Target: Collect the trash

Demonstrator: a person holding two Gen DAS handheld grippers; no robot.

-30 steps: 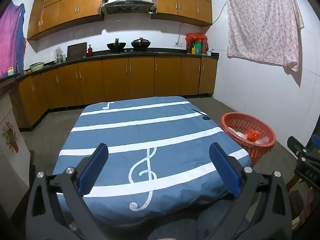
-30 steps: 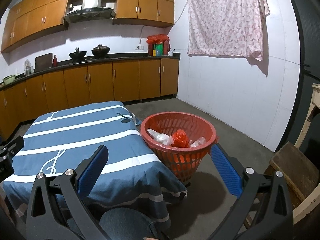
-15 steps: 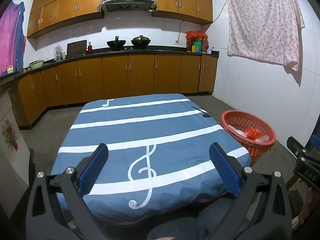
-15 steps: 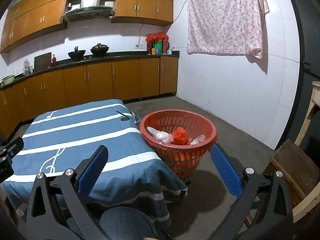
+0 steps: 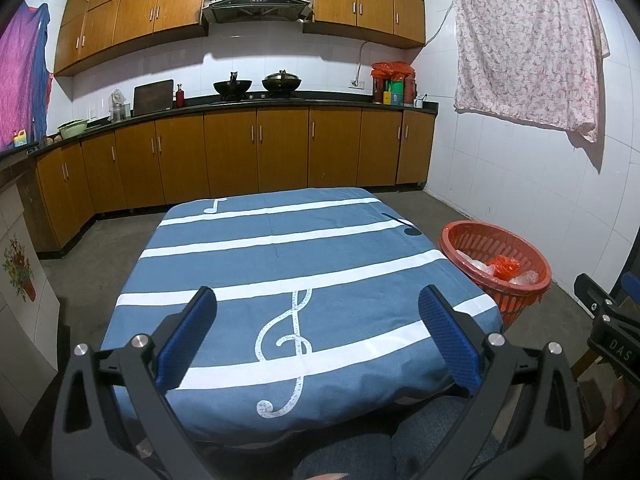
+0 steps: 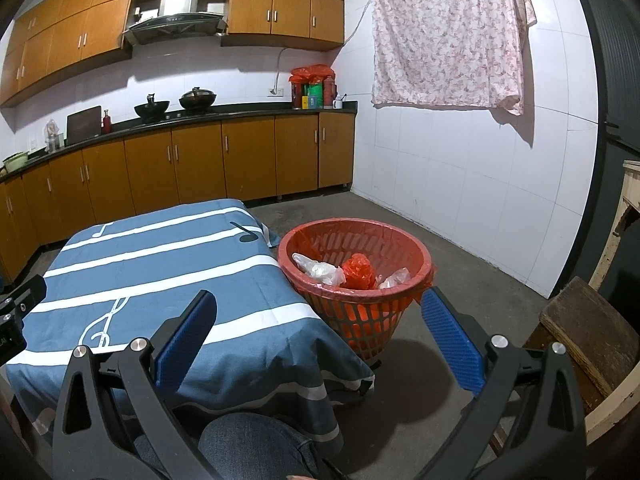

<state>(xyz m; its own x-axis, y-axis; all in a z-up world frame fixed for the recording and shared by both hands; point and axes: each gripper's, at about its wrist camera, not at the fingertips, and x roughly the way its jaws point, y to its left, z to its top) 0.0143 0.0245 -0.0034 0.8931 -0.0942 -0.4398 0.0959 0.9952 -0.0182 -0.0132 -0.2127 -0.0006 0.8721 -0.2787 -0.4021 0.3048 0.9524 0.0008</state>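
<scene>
A red plastic basket (image 6: 416,256) stands on the floor at the table's right corner; it also shows in the left wrist view (image 5: 532,256). Inside lie a crumpled red bag (image 6: 359,272) and clear plastic bags (image 6: 318,270). The table wears a blue cloth with white stripes and music notes (image 5: 280,264), with no trash on it. My left gripper (image 5: 318,336) is open and empty over the table's near edge. My right gripper (image 6: 318,340) is open and empty, near the table's right corner, short of the basket.
Wooden kitchen cabinets (image 5: 256,152) and a counter with pots line the back wall. A floral cloth (image 6: 444,36) hangs on the white tiled wall at right. A wooden stool (image 6: 588,332) stands at the right. My knee in jeans (image 6: 256,444) is at the bottom.
Both views have tilted slightly upward, so the table and basket sit a little lower in frame. Both grippers stay open and empty.
</scene>
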